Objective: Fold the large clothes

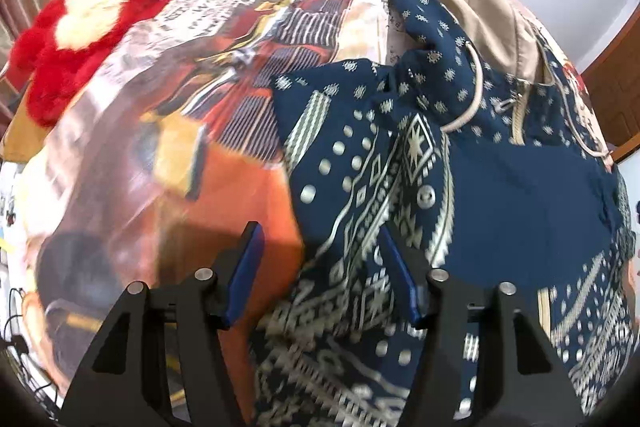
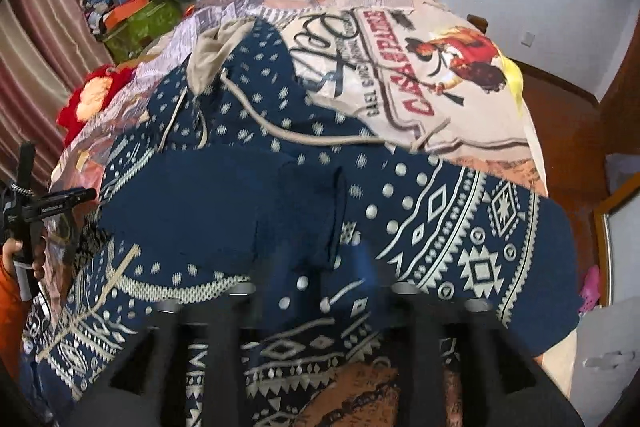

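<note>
A navy hoodie with cream tribal print and a beige-lined hood lies spread on a bed, seen in the left wrist view (image 1: 500,195) and the right wrist view (image 2: 240,211). Its cream drawstrings (image 2: 320,139) trail across the chest. My left gripper (image 1: 320,267) is open, its blue-padded jaws straddling the hoodie's left edge just above the cloth. My right gripper (image 2: 320,279) hangs low over the hoodie's lower part; it is blurred, with the jaws apart and cloth showing between them. The left gripper (image 2: 36,211) and the hand on it show at the right wrist view's left edge.
The bed is covered by a poster-print sheet (image 1: 280,7). A red and cream plush (image 1: 80,27) lies at the bed's far left. A green box with clutter (image 2: 136,23) stands by the striped curtain (image 2: 36,67). A wooden floor (image 2: 568,131) lies right of the bed.
</note>
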Demonstrator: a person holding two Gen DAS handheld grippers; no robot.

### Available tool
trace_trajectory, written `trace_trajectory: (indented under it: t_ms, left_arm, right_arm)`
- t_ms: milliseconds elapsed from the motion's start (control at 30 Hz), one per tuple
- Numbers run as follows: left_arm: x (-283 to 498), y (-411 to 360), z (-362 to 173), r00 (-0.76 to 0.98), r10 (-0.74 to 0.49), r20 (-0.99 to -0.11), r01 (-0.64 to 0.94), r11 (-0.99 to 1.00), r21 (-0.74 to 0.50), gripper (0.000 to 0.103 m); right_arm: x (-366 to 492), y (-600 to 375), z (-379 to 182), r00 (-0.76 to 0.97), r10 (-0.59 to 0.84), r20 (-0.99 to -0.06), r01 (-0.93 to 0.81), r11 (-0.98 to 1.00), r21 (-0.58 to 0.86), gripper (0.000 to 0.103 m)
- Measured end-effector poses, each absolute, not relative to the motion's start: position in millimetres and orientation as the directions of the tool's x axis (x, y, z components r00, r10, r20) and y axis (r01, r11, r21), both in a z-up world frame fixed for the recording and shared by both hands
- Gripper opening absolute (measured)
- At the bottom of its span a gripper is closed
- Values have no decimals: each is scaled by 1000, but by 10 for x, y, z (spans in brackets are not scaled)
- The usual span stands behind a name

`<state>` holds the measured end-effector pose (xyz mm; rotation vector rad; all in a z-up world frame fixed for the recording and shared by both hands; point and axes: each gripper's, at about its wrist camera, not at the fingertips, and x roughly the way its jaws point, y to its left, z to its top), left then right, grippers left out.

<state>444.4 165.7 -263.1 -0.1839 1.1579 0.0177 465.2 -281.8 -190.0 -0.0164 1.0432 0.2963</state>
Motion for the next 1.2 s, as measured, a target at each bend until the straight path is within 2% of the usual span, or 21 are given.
trace_trajectory:
  t_ms: [33,67,100,133,200,333,467,800,1000,1067,1133,1167,1200]
  left_arm:
    - [4508,1636,-2667,393,-62,-917,-115,987,-116,39]
    - [4564,1624,-2711,379,-44,-924,-124,987,-98,31]
    - [4622,1619,-2764,363,-33,-931,-134,987,-87,19]
    - [4663,1622,-2800,355,-30,-934,-143,986,-85,13]
    - [4704,1622,-2827,364,-17,-931,-151,986,-77,6]
    - [4636,1601,-2716,417,43,-908,-142,990,-19,4]
    - [4568,1730,-2534,457,79,-886,-160,987,5,4]
    - [4593,1628,-2655,427,139,-893,-127,988,93,8]
    - [4518,1611,-2357,455,178,-873,-125,983,135,11]
    - [4491,1596,-2191,474,187,-861,-118,982,149,16]
    - [4441,1573,-2001,503,175,-846,-103,984,143,35]
    - [4416,1543,-1911,521,167,-837,-95,986,138,41]
    - [4394,1501,-1809,545,156,-824,-84,988,132,52]
  right_arm:
    - [4670,-2822,-1885,483,239,-842,-245,960,132,66]
    - [4694,-2821,-1881,487,246,-838,-247,959,137,66]
    - [4728,-2810,-1888,483,245,-840,-248,959,137,66]
    - [4761,-2800,-1900,482,240,-842,-247,960,132,66]
    - [4830,-2782,-1942,484,230,-845,-245,962,121,66]
    - [4968,-2752,-2070,464,234,-854,-241,962,132,66]
    - [5017,-2679,-2169,441,254,-861,-262,954,147,66]
    - [4969,-2633,-2339,391,201,-898,-270,958,96,66]
    - [4817,-2843,-2107,428,184,-885,-234,968,88,66]
    - [4753,-2947,-1991,446,190,-875,-215,971,101,67]
    - [4665,-3099,-1847,478,185,-859,-185,977,107,68]
    - [4630,-3165,-1792,493,177,-852,-170,980,106,70]
    - [4583,-3251,-1732,511,168,-843,-149,983,106,76]
